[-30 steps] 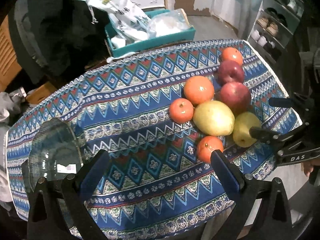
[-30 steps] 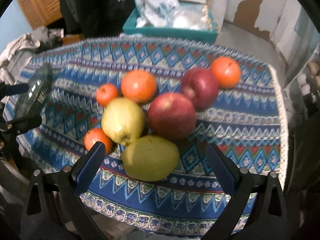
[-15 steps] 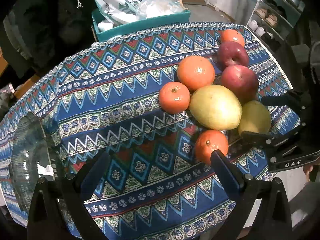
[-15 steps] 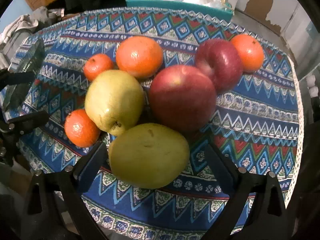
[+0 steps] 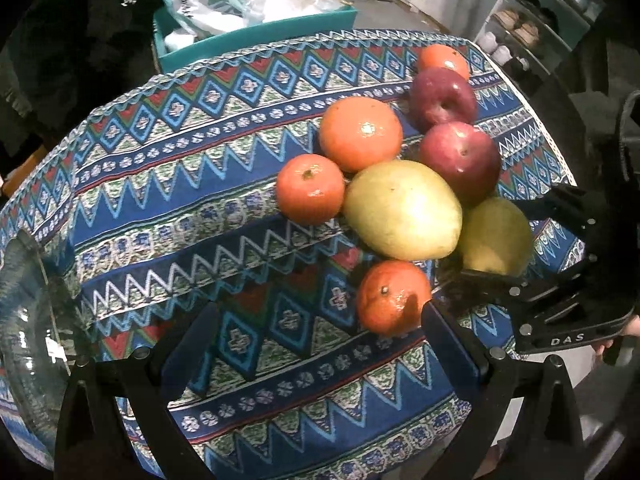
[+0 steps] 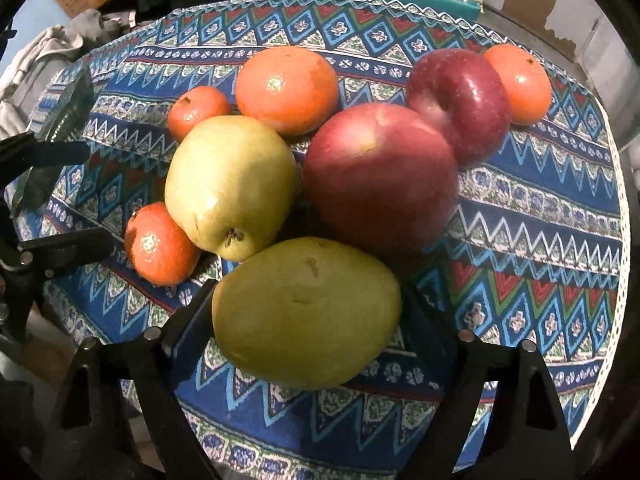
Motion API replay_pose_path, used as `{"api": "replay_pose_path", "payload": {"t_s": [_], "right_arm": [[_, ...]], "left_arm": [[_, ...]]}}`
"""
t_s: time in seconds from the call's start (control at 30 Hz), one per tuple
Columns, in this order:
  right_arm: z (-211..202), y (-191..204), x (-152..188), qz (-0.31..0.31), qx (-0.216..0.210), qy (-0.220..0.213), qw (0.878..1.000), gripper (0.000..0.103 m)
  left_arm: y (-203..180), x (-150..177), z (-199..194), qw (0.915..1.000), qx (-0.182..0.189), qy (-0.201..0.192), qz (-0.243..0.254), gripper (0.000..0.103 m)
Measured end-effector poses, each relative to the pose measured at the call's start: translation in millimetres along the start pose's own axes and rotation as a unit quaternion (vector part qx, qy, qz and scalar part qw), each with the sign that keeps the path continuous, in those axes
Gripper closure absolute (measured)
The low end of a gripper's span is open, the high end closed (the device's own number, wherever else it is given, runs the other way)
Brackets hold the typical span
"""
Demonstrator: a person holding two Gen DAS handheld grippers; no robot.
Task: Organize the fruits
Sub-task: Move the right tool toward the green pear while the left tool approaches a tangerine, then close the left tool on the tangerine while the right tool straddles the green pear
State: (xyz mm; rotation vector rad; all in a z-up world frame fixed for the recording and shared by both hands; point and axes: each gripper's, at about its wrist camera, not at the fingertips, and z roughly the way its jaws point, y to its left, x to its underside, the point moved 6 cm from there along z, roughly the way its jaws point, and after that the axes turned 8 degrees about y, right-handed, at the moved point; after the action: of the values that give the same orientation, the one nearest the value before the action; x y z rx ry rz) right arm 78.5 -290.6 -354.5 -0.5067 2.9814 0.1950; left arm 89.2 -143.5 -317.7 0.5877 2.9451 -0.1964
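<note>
A heap of fruit lies on the patterned tablecloth [image 5: 200,184]: two yellow-green pears, two red apples, several oranges. My right gripper [image 6: 308,312] is open, its jaws on either side of the near pear [image 6: 306,312]; I cannot tell if they touch it. It shows from the side in the left wrist view [image 5: 516,240] around that pear [image 5: 496,236]. My left gripper [image 5: 316,332] is open and empty, its right finger beside a small orange [image 5: 390,296]. The other pear [image 6: 230,184], a large apple [image 6: 380,176] and a big orange [image 6: 286,88] lie behind.
A clear glass bowl [image 5: 24,340] stands at the table's left edge. A teal bin [image 5: 256,32] with bags sits behind the table. Shelves [image 5: 540,20] stand at far right. The table's right edge [image 6: 612,240] is close to the fruit.
Both grippers have moved in closer to the fruit. The right gripper's jaws now bracket the near pear; the left gripper has come up beside the small orange.
</note>
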Motion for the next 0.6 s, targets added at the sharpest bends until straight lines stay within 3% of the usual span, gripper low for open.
{"api": "replay_pose_path", "payload": {"t_s": [0.43,0.6], "right_arm": [[-36.9,-44.9,20.9,0.075,0.027,-0.048,0.996,0.016],[-47.4,-54.9,22.6,0.086,0.024,-0.063,0.994,0.016]], "left_arm": [[-26.0,-6.1,27.7,0.9992,0.034,0.023,0.005,0.003],[-33.3,-5.9,39.1,0.9985,0.038,0.039,0.01,0.026]]}}
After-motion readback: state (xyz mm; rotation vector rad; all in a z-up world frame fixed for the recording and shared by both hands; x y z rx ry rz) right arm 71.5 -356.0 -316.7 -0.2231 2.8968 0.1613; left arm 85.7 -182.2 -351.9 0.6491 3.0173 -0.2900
